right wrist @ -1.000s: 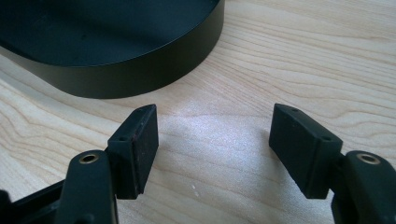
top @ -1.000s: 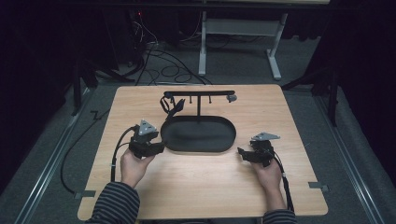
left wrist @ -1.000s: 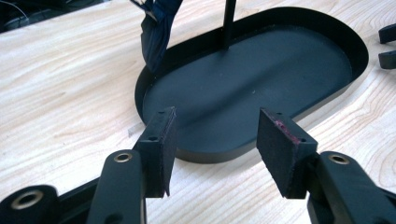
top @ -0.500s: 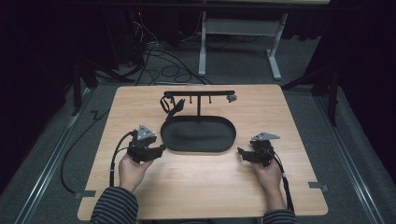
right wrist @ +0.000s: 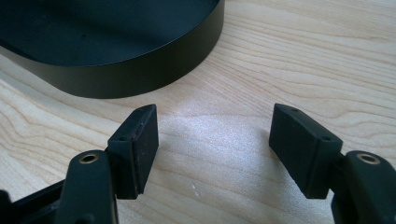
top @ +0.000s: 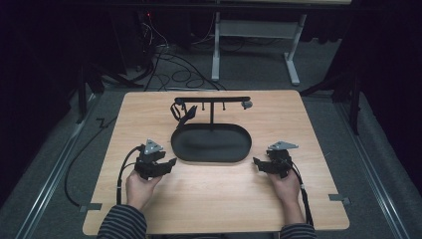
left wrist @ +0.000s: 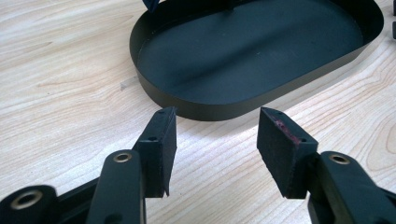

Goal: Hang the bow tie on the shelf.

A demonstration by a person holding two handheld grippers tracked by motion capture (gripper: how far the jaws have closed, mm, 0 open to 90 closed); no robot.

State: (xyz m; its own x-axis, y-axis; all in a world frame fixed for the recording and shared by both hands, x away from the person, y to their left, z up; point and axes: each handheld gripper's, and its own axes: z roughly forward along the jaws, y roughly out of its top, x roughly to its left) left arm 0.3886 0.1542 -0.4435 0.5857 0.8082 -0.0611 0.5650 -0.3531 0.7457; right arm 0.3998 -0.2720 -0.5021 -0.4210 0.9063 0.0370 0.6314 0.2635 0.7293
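Fingers of your left hand are wrapping the left gripper (top: 168,163), its jaws spread and grasping nothing, just left of the black oval tray (top: 211,143). That tray is sitting mid-table under a T-shaped rack (top: 211,101) at its far rim. Near the tray's right end you are holding the right gripper (top: 258,163) released too, empty above the wooden table (top: 209,199).

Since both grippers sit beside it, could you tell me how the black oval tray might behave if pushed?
The black oval tray looks thin-walled and flat-bottomed, so it would probably slide on the smooth wooden table rather than tip. The T-shaped stand rising from its far side may make it somewhat top-heavy.
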